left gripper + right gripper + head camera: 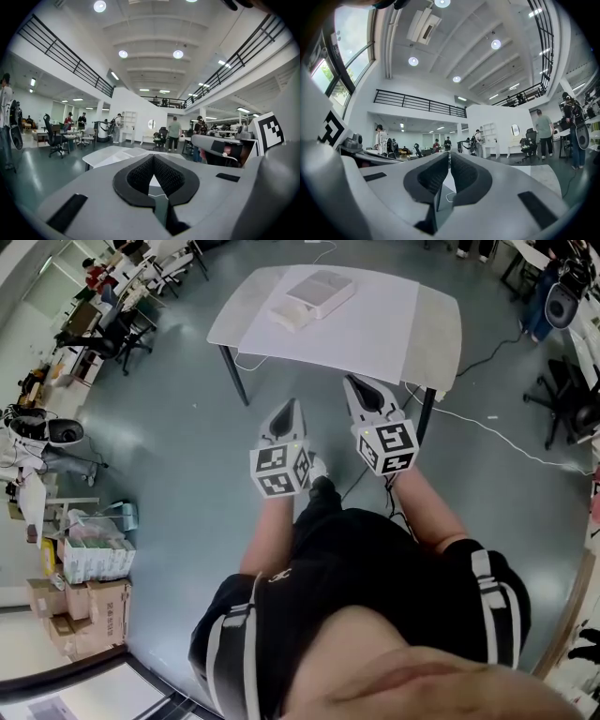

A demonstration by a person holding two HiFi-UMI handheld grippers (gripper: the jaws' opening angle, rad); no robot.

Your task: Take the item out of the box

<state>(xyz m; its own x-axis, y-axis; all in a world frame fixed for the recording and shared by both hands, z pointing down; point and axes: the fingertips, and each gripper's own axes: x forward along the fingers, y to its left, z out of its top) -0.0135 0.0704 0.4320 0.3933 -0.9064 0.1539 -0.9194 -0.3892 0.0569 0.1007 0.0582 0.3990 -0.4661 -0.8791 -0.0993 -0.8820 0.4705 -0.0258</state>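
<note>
A flat white box [319, 292] lies on the far part of a white table [375, 334] in the head view; what it holds is hidden. Both grippers hang in the air over the floor, short of the table's near edge, pointing toward it. My left gripper [290, 407] is shut with nothing in it, its black pads [140, 176] meeting at the tip. To its right, my right gripper [350, 382] is also shut and empty, its pads [461, 173] touching. The left gripper view shows the white table [112, 157] ahead, beyond the jaws.
A white cable [506, 437] runs over the grey floor right of the table. Office chairs [117, 334] stand at the left and a dark chair [562, 404] at the right. Cardboard boxes [80, 610] are stacked at the lower left. People [174, 133] stand far off.
</note>
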